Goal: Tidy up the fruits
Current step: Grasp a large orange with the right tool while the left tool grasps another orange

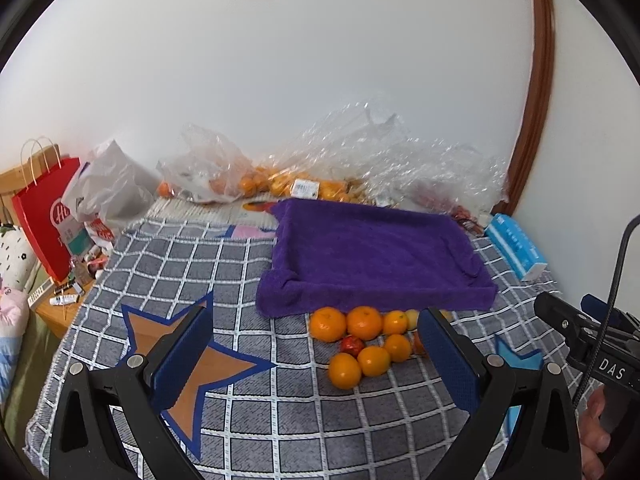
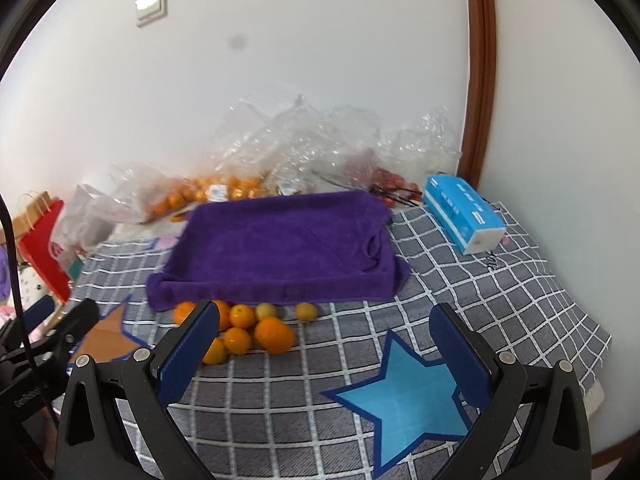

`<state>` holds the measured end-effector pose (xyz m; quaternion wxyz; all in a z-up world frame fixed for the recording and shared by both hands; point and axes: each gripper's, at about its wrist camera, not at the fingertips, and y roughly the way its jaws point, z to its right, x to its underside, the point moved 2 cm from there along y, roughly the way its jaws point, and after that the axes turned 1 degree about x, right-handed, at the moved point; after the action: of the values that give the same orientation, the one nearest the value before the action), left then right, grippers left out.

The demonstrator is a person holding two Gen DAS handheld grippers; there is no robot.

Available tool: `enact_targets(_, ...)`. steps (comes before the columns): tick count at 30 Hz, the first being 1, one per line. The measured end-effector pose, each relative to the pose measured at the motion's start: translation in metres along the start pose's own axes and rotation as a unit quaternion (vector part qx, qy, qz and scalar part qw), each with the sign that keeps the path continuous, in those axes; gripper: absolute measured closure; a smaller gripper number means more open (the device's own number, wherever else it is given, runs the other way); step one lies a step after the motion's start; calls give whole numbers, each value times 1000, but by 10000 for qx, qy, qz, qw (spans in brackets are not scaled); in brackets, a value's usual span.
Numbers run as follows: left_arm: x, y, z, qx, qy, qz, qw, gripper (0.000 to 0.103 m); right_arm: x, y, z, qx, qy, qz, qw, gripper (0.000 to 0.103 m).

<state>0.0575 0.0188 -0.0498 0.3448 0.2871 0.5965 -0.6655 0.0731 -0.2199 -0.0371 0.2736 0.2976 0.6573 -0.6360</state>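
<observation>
Checked blanket (image 1: 248, 420), white wall (image 1: 320, 60), oranges (image 1: 362, 340)

Spread tongs (image 1: 316, 360) hover over oranges (image 1: 362, 342), perhaps one apple.

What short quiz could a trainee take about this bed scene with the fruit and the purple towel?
1. True or false: the purple towel already holds fruit.
2. Where does the pile of oranges lie? A) on the towel B) on the checked blanket just in front of the towel C) inside the red bag
3. Fill in: the tissue pack beside the towel is ____ in colour.

Key: 1 false, nothing lies on it. 2 B. 3 blue.
Both the left gripper and the right gripper are open and empty.
</observation>
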Motion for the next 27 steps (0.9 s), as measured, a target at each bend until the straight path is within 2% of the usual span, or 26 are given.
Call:
enact_targets(3,6,14,-6,-15,3,-135,9999,0,8,18,5,-142,13,-132,9998,0)
enact_targets(9,19,46,-21,-142,34,-496,9987,1,26,44,15,-66,8,-245,9997,0)
enact_targets(12,26,57,-30,-113,-90,-605,9981,6,32,55,12,-226,18,-283,9993,2)
enact_targets(19,42,77,-49,-168,-331,-946,9948,7,43,90,-9,-742,-89,-615,9953,30)
enact_targets(22,48,78,-54,-187,-363,-983,9943,7,48,103,-22,-806,-257,-674,9941,37)
enact_targets(24,53,81,-58,-145,-414,-1069,9933,7,51,113,-30,-922,-321,-763,9923,39)
enact_targets(27,60,84,-58,81,-543,-1172,9916,7,56,125,-39,-1007,-398,-918,9899,43)
